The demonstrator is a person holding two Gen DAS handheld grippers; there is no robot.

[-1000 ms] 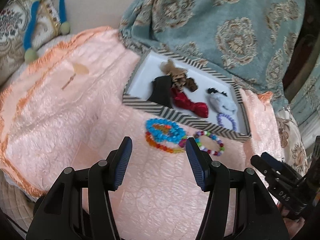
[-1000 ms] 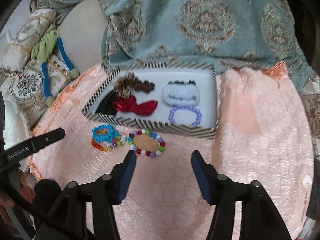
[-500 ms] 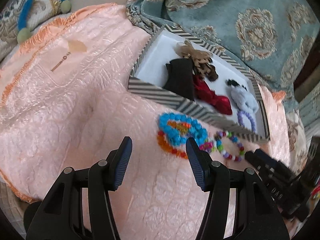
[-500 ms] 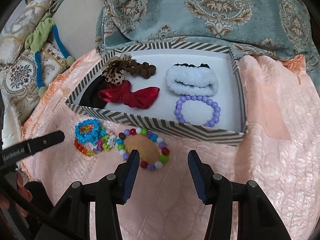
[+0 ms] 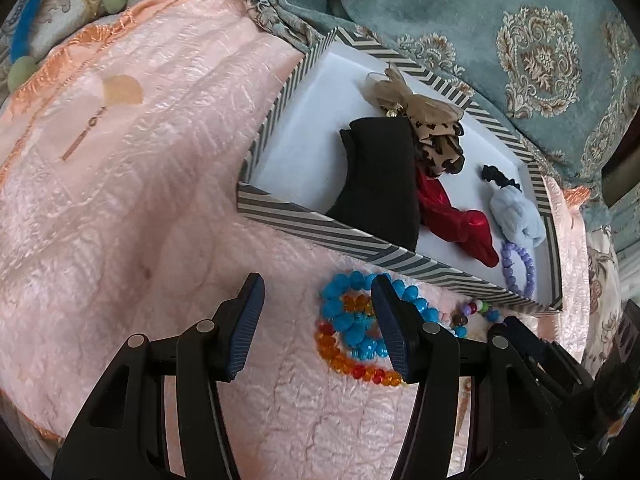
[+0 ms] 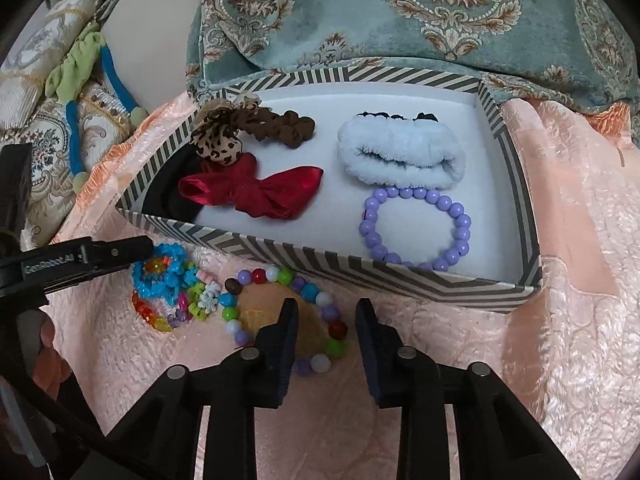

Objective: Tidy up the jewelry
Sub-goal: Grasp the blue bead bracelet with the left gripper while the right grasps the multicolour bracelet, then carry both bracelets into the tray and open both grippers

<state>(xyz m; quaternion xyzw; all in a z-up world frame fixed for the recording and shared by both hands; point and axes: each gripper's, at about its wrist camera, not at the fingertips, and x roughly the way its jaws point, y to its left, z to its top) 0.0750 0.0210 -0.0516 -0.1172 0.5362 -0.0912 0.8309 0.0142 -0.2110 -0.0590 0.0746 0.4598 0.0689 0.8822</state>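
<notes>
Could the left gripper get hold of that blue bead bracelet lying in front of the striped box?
Probably yes. The left gripper is open right above the blue bead bracelet, nothing covers it, though the orange bead bracelet lies tangled against it.

Both tools are matte black plastic. The left hand-held gripper (image 5: pixel 316 322) has ribbed dark-blue pads (image 5: pixel 246 330) and round silver screws at its finger joints. The right hand-held gripper (image 6: pixel 326 334) looks alike; white lettering marks the left one's side.

Daylit peach quilted bedspread (image 6: pixel 560 320), teal damask blanket (image 6: pixel 400 12) behind, ornate embroidered cushion (image 6: pixel 44 148) alongside.
</notes>
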